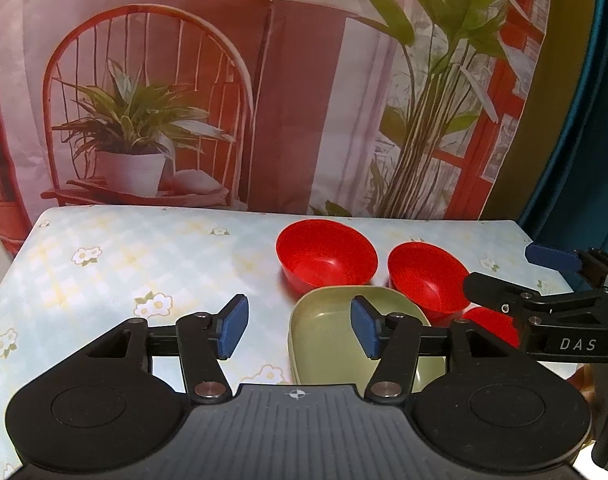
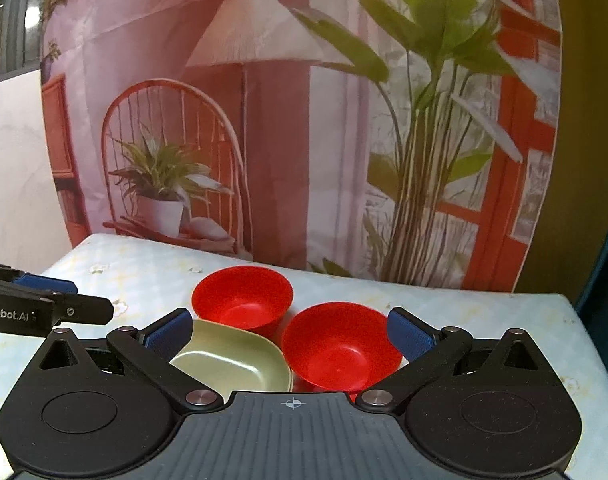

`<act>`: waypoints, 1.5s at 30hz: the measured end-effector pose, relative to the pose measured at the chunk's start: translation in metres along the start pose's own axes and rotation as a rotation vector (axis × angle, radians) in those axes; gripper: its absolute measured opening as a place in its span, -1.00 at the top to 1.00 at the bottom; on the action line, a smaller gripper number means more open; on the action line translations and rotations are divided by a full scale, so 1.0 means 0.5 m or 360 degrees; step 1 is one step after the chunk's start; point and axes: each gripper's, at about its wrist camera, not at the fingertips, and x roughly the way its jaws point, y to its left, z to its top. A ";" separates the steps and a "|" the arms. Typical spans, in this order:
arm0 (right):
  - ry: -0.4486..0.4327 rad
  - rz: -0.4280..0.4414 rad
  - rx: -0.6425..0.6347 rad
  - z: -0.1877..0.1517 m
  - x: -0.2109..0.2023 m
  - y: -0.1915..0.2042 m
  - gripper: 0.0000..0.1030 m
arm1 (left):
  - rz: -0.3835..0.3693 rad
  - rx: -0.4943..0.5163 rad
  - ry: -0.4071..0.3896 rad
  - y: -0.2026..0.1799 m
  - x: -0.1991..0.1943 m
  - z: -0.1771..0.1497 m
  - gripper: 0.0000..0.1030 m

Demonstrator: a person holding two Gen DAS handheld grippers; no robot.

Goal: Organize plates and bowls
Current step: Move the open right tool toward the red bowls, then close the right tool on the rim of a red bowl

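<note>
Two red bowls stand on the table, a far one (image 1: 325, 254) (image 2: 242, 300) and a near one (image 1: 423, 276) (image 2: 339, 344). A pale green oblong dish (image 1: 323, 344) (image 2: 232, 364) lies in front of the far bowl, touching it. Another red piece (image 1: 491, 324) shows partly behind the right gripper. My left gripper (image 1: 300, 326) is open, its right pad (image 1: 365, 326) over the green dish and nothing pressed between the pads. My right gripper (image 2: 290, 334) stands wide open, with the near bowl and the dish lying between its fingers, not gripped. Each gripper also shows in the other's view, the right gripper (image 1: 503, 268) and the left gripper (image 2: 92, 298).
The table (image 1: 104, 264) carries a light blue cloth with flower prints; its left half holds no dishes. A printed backdrop (image 1: 264, 80) of a chair, lamp and plants hangs right behind the far edge. A dark teal curtain (image 1: 583, 120) hangs at the right.
</note>
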 end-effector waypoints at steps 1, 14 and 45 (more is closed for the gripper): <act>0.0006 0.0001 0.0003 0.001 0.003 -0.001 -0.99 | 0.0004 -0.0001 -0.0001 0.002 0.002 0.002 -0.18; 0.0095 0.0023 0.0078 0.044 0.056 -0.042 -0.99 | 0.0033 0.0034 0.0003 0.012 0.045 0.047 -0.19; 0.0469 0.0208 0.0142 0.061 0.364 -0.048 0.60 | -0.0016 -0.0130 0.0323 0.053 0.314 0.072 0.39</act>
